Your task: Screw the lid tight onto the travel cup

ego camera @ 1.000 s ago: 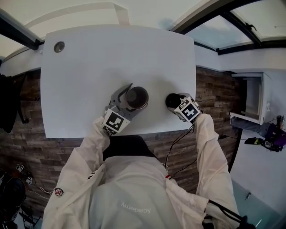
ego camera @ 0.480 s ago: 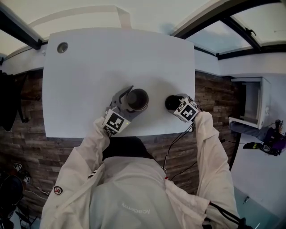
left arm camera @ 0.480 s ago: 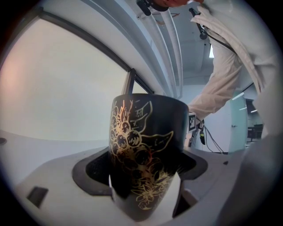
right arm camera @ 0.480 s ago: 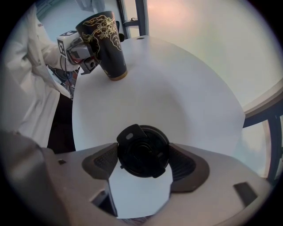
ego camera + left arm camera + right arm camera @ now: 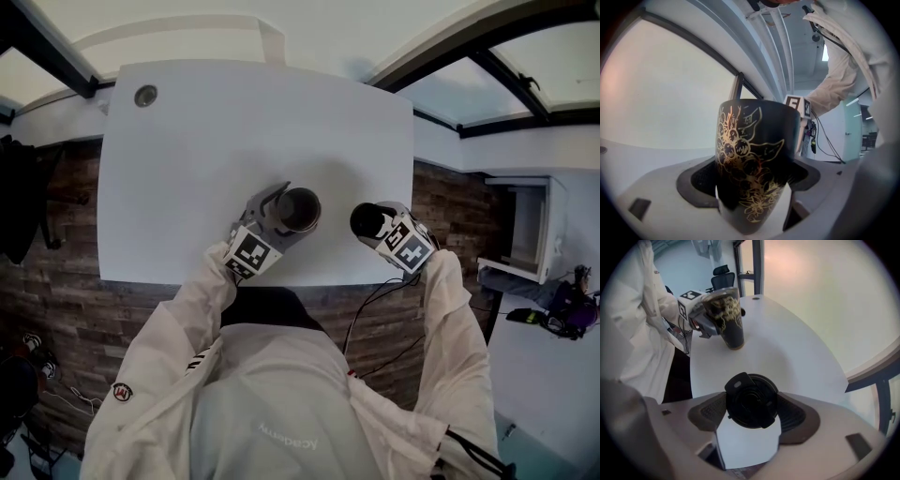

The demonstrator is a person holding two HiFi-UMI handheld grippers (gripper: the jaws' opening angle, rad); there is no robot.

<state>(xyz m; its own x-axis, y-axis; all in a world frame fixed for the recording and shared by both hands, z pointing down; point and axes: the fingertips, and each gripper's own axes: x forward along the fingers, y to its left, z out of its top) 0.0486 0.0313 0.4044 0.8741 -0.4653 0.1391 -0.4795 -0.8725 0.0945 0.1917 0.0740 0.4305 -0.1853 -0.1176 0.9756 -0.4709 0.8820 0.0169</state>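
Restraint: left gripper (image 5: 284,214) clamps travel cup (image 5: 754,154) upright on table (image 5: 234,112), preventing rotation. Right gripper (image 5: 377,226) grips lid (image 5: 751,401) by its rim at cup's 3 o'clock, ready for threading.

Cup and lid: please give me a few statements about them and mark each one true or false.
1. The left gripper holds the cup. True.
2. The lid sits on the cup. False: it is between the jaws of the right gripper, apart from the cup, whose mouth is open.
3. The cup bears a gold flower pattern. True.
4. The cup lies on its side. False: it stands upright on the table.
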